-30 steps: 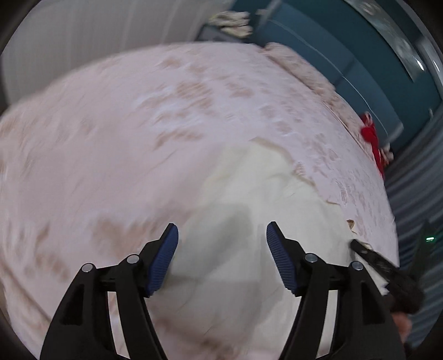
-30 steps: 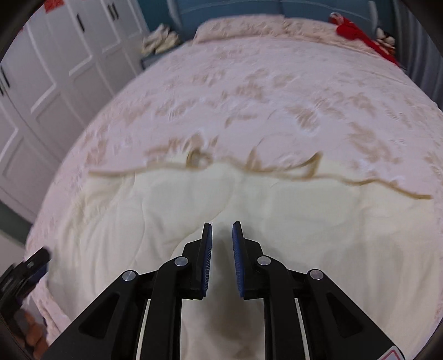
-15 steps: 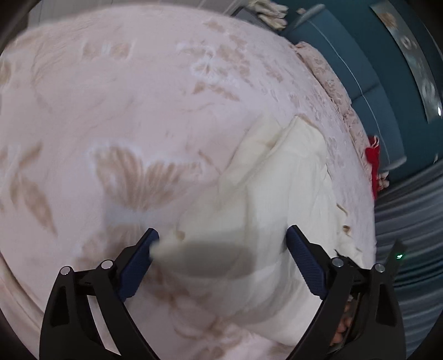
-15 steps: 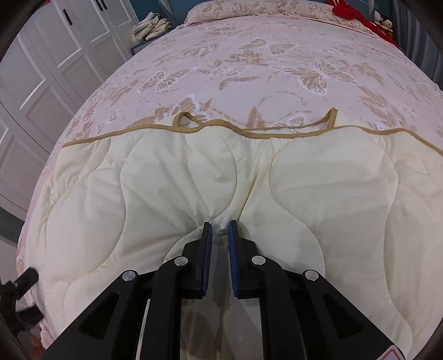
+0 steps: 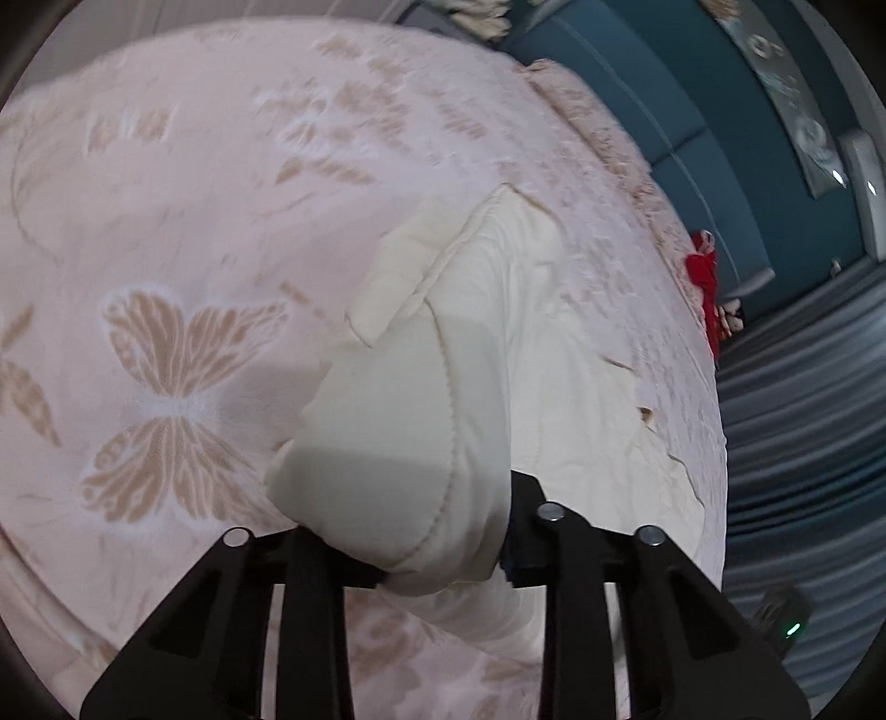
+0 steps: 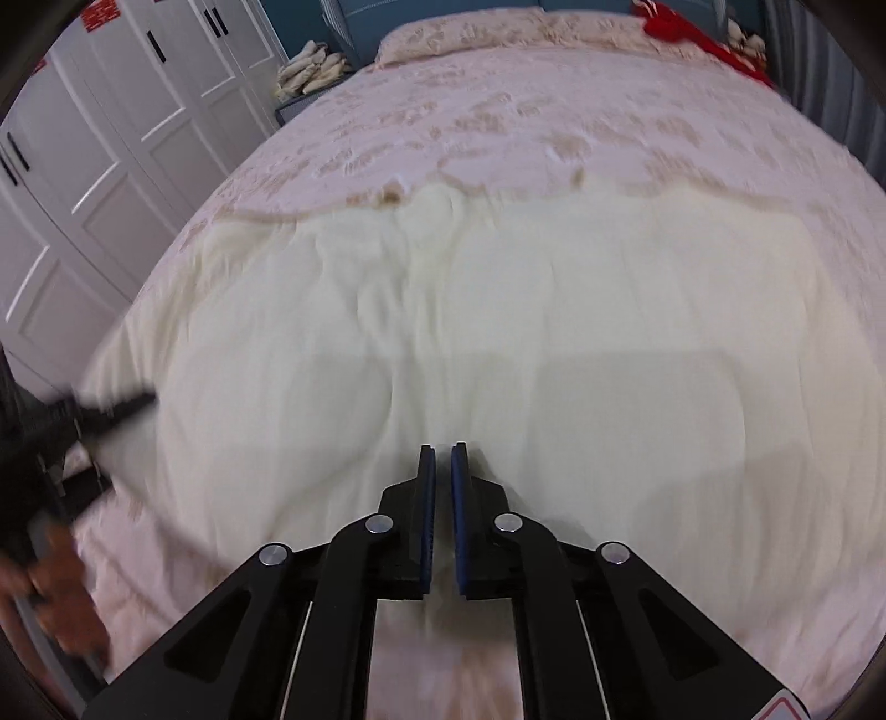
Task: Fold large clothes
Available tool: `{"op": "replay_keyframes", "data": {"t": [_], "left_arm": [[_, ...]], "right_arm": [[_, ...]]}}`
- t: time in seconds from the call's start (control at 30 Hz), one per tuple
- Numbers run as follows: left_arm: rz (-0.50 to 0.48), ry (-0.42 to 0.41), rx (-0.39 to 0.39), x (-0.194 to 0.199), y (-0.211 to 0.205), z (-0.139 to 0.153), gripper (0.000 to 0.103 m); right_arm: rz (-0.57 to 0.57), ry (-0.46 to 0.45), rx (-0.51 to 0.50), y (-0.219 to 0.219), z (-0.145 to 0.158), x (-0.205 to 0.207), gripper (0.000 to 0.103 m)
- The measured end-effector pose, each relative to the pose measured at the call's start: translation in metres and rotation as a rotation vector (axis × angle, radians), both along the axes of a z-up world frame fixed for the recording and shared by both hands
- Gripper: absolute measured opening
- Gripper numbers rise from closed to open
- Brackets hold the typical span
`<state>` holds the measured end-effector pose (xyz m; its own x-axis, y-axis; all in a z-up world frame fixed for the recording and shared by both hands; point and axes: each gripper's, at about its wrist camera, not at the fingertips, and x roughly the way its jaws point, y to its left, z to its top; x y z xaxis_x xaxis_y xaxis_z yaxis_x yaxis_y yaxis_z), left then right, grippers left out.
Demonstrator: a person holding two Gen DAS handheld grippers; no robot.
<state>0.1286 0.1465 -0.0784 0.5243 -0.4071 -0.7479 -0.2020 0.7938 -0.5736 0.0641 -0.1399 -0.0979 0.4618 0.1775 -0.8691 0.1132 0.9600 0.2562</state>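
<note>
A cream quilted garment (image 6: 470,310) lies spread across the pink butterfly bedspread (image 6: 554,111). In the left wrist view my left gripper (image 5: 437,559) is shut on a bunched corner of the garment (image 5: 398,459), which bulges up between the fingers and hides the pads. The rest of the garment (image 5: 581,360) trails away to the right. My right gripper (image 6: 441,498) is shut with a thin gap, just above the garment's near edge; I see no cloth between its pads. The left gripper also shows in the right wrist view (image 6: 99,415), at the garment's left edge, blurred.
White wardrobe doors (image 6: 99,144) stand left of the bed. A blue headboard (image 5: 692,111) and a red item (image 5: 706,277) are at the far end, by the pillows (image 6: 487,33). Grey curtains (image 5: 803,443) hang on the right. The bed edge runs close below the grippers.
My left gripper went from wide open over the garment's corner to shut on it, with the cloth now bunched in it. The right gripper stayed shut and drew back toward the near edge.
</note>
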Motion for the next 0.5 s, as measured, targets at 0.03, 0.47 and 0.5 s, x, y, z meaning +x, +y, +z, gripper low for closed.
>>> {"op": "replay_keyframes", "data": {"t": [0.03,0.47,0.5], "left_arm": [[-0.018,-0.028,0.014,-0.004,-0.006,0.012,0.024],[-0.369,-0.316,0.146,-0.06,-0.142,0.117,0.019],[-0.39,-0.316,0.146,-0.06,-0.152,0.119,0.019]], "right_arm": [[0.004,0.009,0.004,0.001,-0.004,-0.003,0.002],[-0.075,-0.031,0.262,-0.049,-0.01,-0.032,0.0],[-0.078,-0.043,0.243,-0.054,-0.003,-0.041,0.001]]}}
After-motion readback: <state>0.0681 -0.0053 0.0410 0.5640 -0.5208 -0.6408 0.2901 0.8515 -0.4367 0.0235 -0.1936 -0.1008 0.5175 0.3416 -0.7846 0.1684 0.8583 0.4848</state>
